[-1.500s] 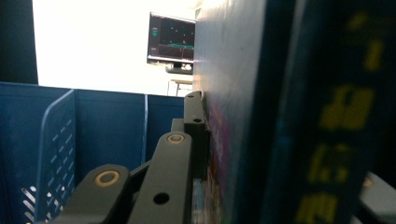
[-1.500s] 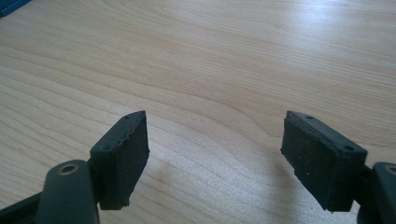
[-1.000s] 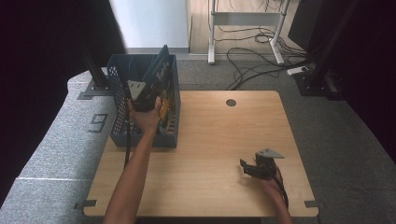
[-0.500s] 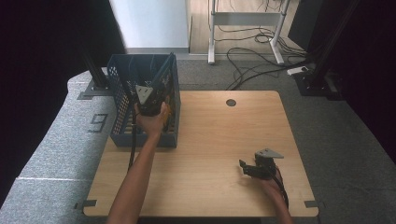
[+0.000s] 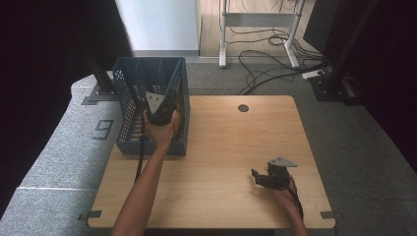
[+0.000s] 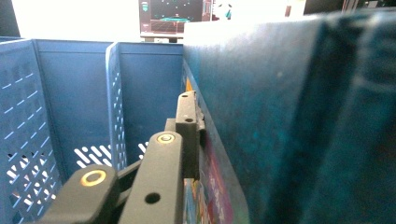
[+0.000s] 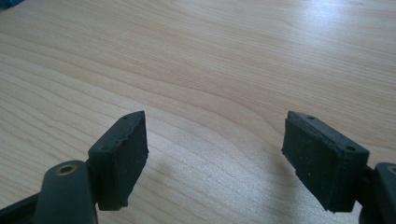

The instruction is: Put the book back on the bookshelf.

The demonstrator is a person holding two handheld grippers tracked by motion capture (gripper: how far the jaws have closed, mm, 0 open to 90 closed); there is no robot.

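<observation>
Since a moment ago, the left gripper (image 5: 158, 104) has slid nearer the blue basket's (image 5: 129, 88) front wall, and its fingers (image 6: 186, 122) have just been opening a little beside a dark blue book (image 6: 280, 116) standing inside the basket. Over on the desk (image 5: 221, 142), the right gripper (image 5: 260, 178) is waiting, fingers (image 7: 119, 158) wide apart, holding nothing.

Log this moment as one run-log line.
left hand-held gripper: in blue basket, jaws just opening beside book | right hand-held gripper: open, empty, over table
</observation>
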